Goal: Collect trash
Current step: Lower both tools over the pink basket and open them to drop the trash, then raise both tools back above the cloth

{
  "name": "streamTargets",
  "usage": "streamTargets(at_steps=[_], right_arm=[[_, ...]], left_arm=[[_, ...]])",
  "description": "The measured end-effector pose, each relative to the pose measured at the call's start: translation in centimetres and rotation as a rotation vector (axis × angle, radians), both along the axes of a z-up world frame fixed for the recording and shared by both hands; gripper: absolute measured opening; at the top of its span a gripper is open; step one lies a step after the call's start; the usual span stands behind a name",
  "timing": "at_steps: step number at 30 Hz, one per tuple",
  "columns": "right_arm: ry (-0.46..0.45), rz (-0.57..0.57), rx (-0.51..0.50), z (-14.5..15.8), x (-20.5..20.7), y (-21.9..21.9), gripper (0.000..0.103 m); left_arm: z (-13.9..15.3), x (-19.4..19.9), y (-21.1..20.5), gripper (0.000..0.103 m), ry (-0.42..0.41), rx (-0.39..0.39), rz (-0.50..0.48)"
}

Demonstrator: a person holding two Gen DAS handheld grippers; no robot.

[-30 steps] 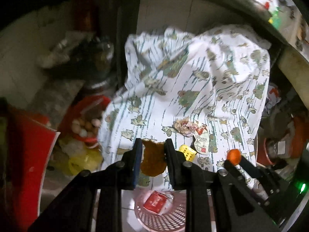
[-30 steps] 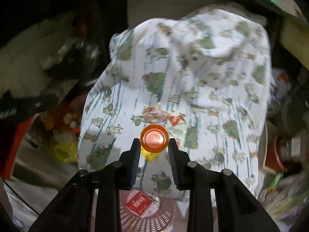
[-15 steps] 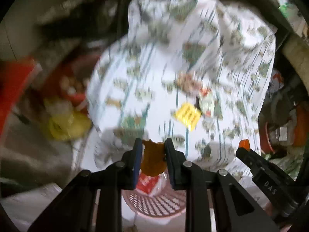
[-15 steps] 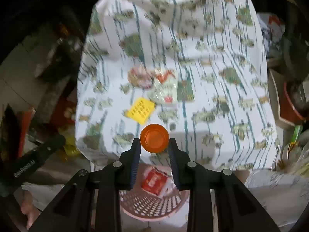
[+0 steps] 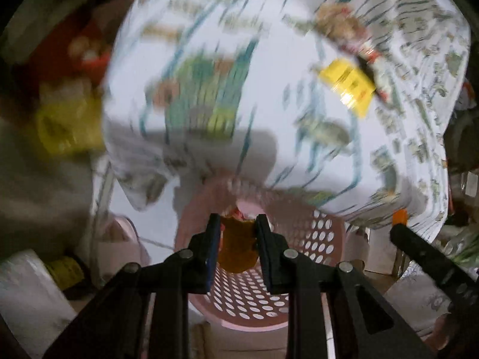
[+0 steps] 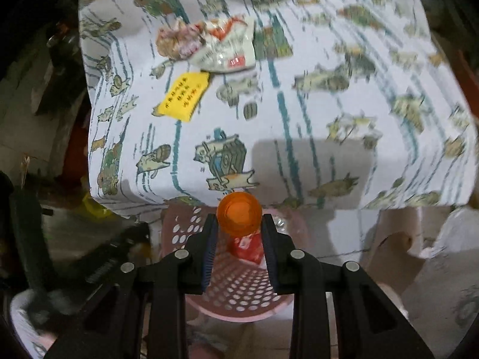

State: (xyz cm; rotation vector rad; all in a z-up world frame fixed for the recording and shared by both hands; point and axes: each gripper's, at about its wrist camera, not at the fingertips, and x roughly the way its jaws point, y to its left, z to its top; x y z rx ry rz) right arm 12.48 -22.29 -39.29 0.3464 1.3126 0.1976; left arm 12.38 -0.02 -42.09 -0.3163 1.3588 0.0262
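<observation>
My left gripper (image 5: 236, 227) is shut on a flat brown scrap (image 5: 238, 248) and hangs over the pink perforated basket (image 5: 302, 239) on the floor. My right gripper (image 6: 239, 224) is shut on a round orange cap (image 6: 239, 214), also above the pink basket (image 6: 179, 230). A red wrapper (image 6: 247, 243) lies inside the basket. On the patterned cloth (image 6: 299, 104) over the table lie a yellow card (image 6: 184, 97), a crumpled white-and-red wrapper (image 6: 227, 51) and a pinkish crumpled scrap (image 6: 176, 42). The yellow card (image 5: 348, 86) also shows blurred in the left wrist view.
The right gripper's black finger (image 5: 425, 254) with the orange cap reaches in at the left wrist view's right. Dark clutter, a yellow bag (image 5: 66, 128) and red items sit left of the table. Pale bags (image 6: 434, 269) lie on the floor to the right.
Both grippers have sunk from above the tabletop to just over the pink basket in front of the table, each still gripping its item. The cloth and trash now sit higher in both views.
</observation>
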Motion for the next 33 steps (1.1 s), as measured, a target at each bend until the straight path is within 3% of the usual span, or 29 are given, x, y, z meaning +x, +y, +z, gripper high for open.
streamTargets(at_steps=[6, 8, 16, 17, 20, 22, 23, 25, 28, 33], right_arm=[[0.127, -0.085, 0.126, -4.4, 0.1, -1.2, 0.031], [0.17, -0.096, 0.15, -6.0, 0.0, -1.2, 0.031], [0.265, -0.089, 0.1, -9.8, -0.5, -1.2, 0.031], [0.272, -0.095, 0.099, -10.0, -0.6, -1.1, 0.031], [0.293, -0.111, 0.11, -10.4, -0.7, -1.6, 0.033], [0.308, -0.115, 0.126, -10.5, -0.5, -1.9, 0.052], [0.295, -0.124, 0.119, -10.3, -0.5, -2.0, 0.066], [0.248, -0.128, 0.071, -9.2, -0.5, -2.1, 0.066], [0.227, -0.116, 0.077, -8.0, -0.2, -1.9, 0.066], [0.12, -0.112, 0.064, -4.0, 0.1, -2.1, 0.066]], left_arm=[[-3.7, -1.2, -1.3, 0.022, 0.038, 0.006, -0.07], [-4.8, -1.5, -1.8, 0.022, 0.075, -0.028, -0.091], [-5.9, -2.4, -4.0, 0.022, 0.08, 0.009, -0.155], [-5.8, -2.5, -4.1, 0.026, 0.077, 0.01, -0.156], [-5.3, -2.1, -4.0, 0.051, 0.071, 0.027, -0.165], [-4.9, -2.1, -4.0, 0.06, 0.053, 0.055, -0.171], [-4.8, -2.2, -4.0, 0.06, 0.048, 0.068, -0.168], [-4.5, -2.2, -3.8, 0.06, 0.046, 0.073, -0.168], [-3.3, -2.3, -4.1, 0.06, 0.014, 0.117, -0.176], [1.8, -2.1, -4.7, 0.061, -0.135, 0.178, -0.19]])
